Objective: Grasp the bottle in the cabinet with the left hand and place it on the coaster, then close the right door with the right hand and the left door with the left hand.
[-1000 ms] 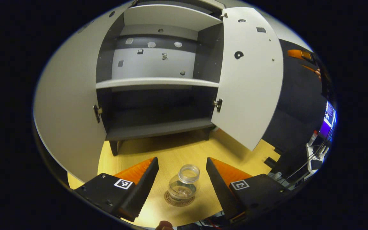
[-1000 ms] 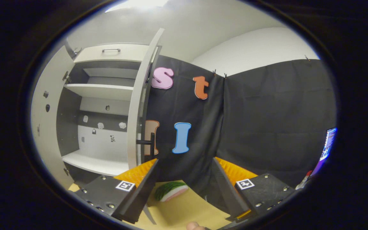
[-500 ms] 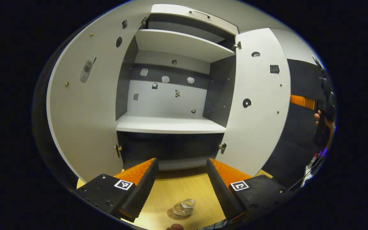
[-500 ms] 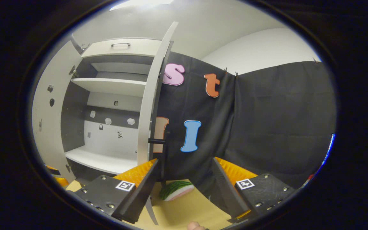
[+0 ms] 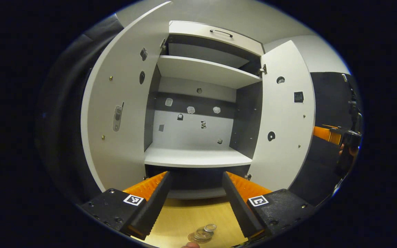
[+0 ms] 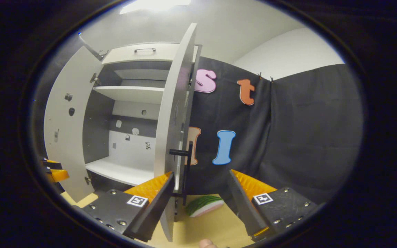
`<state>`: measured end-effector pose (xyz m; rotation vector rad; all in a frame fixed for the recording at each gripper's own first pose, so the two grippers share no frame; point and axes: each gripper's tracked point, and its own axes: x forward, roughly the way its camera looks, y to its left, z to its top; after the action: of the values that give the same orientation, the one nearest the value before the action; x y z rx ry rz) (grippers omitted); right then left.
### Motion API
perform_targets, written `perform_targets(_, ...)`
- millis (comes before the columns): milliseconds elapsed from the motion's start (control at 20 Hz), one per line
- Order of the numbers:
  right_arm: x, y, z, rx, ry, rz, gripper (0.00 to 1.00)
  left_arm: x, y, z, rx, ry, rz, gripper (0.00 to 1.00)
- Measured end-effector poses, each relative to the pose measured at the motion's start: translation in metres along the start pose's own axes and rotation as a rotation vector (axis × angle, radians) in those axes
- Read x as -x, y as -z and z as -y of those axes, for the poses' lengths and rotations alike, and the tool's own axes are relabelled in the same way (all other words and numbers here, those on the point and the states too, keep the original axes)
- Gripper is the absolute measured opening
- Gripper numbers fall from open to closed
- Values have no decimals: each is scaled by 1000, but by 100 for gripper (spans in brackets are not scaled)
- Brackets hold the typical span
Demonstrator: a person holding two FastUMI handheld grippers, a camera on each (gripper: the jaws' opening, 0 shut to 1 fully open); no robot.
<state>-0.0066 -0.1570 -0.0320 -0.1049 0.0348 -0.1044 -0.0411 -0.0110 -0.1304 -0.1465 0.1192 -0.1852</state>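
Wooden table [image 5: 184, 217] under both grippers; jaws wide apart, holding nothing.

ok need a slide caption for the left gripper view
Open left gripper faces the cabinet, both doors open; the bottle sits on the coaster.

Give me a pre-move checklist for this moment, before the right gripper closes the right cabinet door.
1. Clear glass bottle set on the round brown coaster: ok, it stands on it on the wooden tabletop.
2. Left gripper let go: ok, jaws open, nothing between them.
3. Right gripper free: ok, jaws open and empty.
4. White right cabinet door awaiting closing: ok, it stands wide open, its dark bar handle just ahead of the right gripper.
5. White left cabinet door: not ok yet, open.
6. Door swing path: cannot tell; a watermelon slice toy lies near the door's foot.
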Motion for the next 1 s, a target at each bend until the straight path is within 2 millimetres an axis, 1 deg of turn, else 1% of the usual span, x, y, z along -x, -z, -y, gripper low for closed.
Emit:
perform_targets(50,-1,0,-10,-2,-25,1,96,2,-4,-2,6,-12,10,95)
perform_targets(150,-4,-3,-30,3,-77,5,96,6,-11,-10,13,-40,36,95)
perform_targets(200,-5,-4,-38,9,-98,8,92,9,-11,-15,14,-58,38,95)
perform_targets(300,-9,-6,-52,19,-131,14,92,13,-9,-25,14,-98,40,95)
perform_targets(350,-10,-6,-57,21,-146,17,92,17,-11,-30,15,-118,44,95)
perform_targets(400,-11,-7,-63,19,-160,18,96,23,-12,-36,16,-136,48,95)
perform_targets(450,-13,-7,-69,14,-174,17,92,28,-13,-41,16,-155,54,95)
perform_targets(650,-21,-7,-95,-11,-232,13,92,49,-13,-65,17,-239,58,94)
perform_targets(700,-23,-7,-102,-11,-248,15,96,55,-15,-71,19,-260,61,95)
perform_targets(750,-26,-8,-110,-9,-265,16,92,60,-15,-77,20,-281,64,94)
perform_targets(800,-28,-8,-118,-7,-280,17,96,64,-17,-83,21,-301,68,94)
perform_targets(900,-28,-9,-142,-10,-334,21,96,73,-19,-92,19,-344,75,94)
perform_targets(950,-27,-11,-153,-16,-357,27,93,81,-18,-102,17,-367,76,94)
perform_targets(1000,-27,-15,-162,-23,-379,37,96,86,-19,-110,16,-387,76,94)
